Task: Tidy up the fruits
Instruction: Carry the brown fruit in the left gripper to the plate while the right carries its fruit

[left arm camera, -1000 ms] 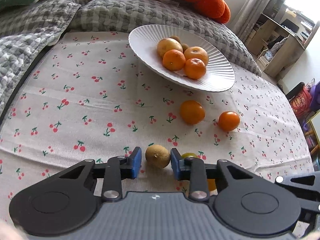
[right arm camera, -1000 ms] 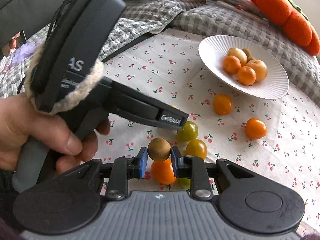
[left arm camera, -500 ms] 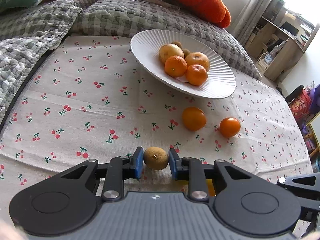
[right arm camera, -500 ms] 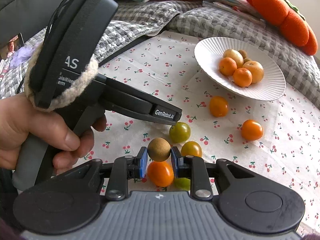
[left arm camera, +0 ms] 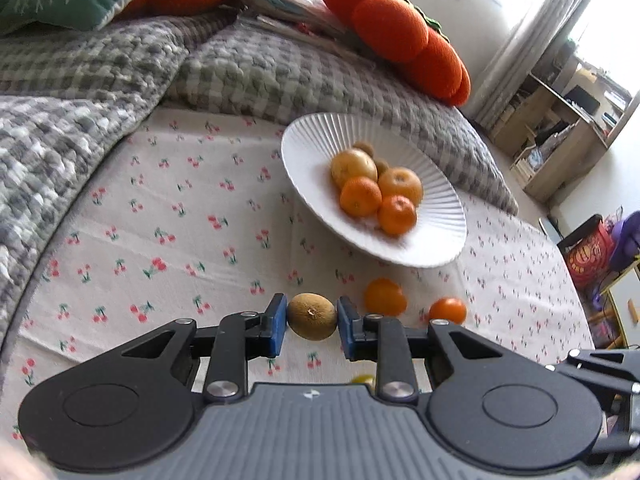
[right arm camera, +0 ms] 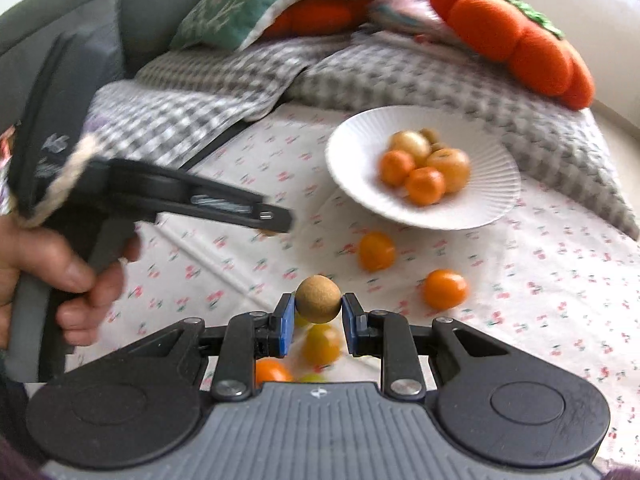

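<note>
My left gripper point(left arm camera: 312, 322) is shut on a brown kiwi point(left arm camera: 312, 321) and holds it above the cherry-print cloth, short of the white ribbed plate point(left arm camera: 320, 140). The plate holds several oranges and other fruit point(left arm camera: 360, 196). My right gripper point(right arm camera: 318, 306) is shut on a round brown fruit point(right arm camera: 318, 299), also in the air. The plate point(right arm camera: 352, 136) lies ahead of it to the right. Two oranges point(right arm camera: 376, 251) point(right arm camera: 445, 289) lie on the cloth before the plate. The left gripper's body point(right arm camera: 180, 200) shows at the left of the right wrist view.
Small orange and yellow-green fruits point(right arm camera: 321, 343) lie on the cloth under the right gripper. A grey checked blanket point(left arm camera: 260, 68) and an orange plush cushion point(left arm camera: 400, 32) lie behind the plate. A wooden shelf point(left arm camera: 560, 136) stands at the far right.
Both grippers have risen and moved toward the plate with their fruit held. The left gripper closed on the kiwi from a looser position.
</note>
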`<state>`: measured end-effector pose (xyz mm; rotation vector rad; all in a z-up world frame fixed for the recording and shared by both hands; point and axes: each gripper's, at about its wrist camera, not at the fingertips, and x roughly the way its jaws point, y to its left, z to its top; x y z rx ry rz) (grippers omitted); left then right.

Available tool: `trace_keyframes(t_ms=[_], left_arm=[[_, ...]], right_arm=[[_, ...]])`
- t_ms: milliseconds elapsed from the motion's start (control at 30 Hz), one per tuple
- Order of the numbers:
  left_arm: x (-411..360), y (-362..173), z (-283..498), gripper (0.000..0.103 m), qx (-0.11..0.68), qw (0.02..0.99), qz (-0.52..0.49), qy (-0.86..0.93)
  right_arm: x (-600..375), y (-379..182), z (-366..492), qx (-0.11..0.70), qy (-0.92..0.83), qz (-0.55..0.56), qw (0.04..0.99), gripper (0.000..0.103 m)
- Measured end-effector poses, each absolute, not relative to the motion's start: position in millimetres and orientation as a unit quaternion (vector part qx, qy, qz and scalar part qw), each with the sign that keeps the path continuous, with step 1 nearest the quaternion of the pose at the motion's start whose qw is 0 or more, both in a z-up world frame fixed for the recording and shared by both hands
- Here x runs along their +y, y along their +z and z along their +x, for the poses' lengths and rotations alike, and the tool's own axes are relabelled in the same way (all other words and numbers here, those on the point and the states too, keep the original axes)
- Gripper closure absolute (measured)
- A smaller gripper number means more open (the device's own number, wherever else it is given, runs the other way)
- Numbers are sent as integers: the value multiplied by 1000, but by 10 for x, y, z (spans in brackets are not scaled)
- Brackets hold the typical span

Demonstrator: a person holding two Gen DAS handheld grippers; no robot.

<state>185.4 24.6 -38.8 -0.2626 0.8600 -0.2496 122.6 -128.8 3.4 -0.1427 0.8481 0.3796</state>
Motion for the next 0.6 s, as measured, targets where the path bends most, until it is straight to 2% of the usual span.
trace_keyframes(t_ms=[267,600], left_arm=[[170,-260,2060,80,403,898,-126,-125],[-2,-240,2500,80,384,905,-132,-128]], right_arm=[[-1549,124,1483,387,149,-47,909,80],[-1882,-37,1956,371,113,-16,922,80]])
